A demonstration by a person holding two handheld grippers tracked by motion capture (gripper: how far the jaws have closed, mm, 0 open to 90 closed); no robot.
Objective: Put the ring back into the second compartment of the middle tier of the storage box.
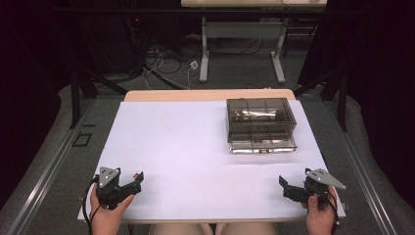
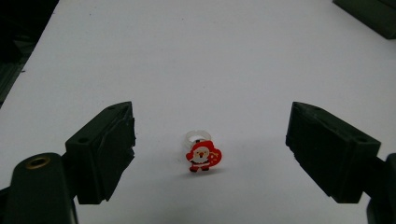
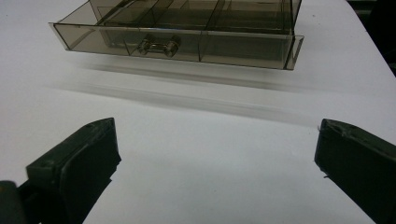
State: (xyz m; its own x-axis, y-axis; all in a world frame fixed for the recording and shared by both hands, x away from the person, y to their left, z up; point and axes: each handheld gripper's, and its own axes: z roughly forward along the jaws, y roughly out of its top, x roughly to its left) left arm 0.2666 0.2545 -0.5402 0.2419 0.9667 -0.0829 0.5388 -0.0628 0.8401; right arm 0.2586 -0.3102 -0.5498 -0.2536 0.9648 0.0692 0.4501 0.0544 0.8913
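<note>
The left hand-held gripper [image 1: 138, 177] sits at the near left corner of the desk [image 1: 186, 147], gripped by the person's left hand [image 1: 108, 211]. In the left gripper view its 2 black jaws stand spread, well apart from each other, and a ring [image 2: 202, 155] lies on the white desk between them. Neither jaw touches the ring; bare desk shows on both sides of it. The ring has 1 pale, see-through band and 1 red Santa figure on its front, facing the camera. In the high view it is a small red speck just beside the tips of the left jaws.

Farther right and toward the far side of the desk stands 1 smoky, see-through box [image 1: 261, 125] with 2 drawers stacked. The lower drawer [image 3: 177, 43] is pulled out toward the person. From the right gripper view it shows 1 metal handle [image 3: 159, 46] on its front wall and several dividers inside; whether anything lies in the compartments cannot be told.

The right hand-held gripper [image 1: 284, 186] rests at the near right corner, held by the right hand [image 1: 320, 218]. Its 2 jaws are spread wide, with nothing but bare desk between them, and they point toward the box, which stands well apart from them.

Count: 2 hand-held grippers, 1 ring, 1 box, 1 desk.
</note>
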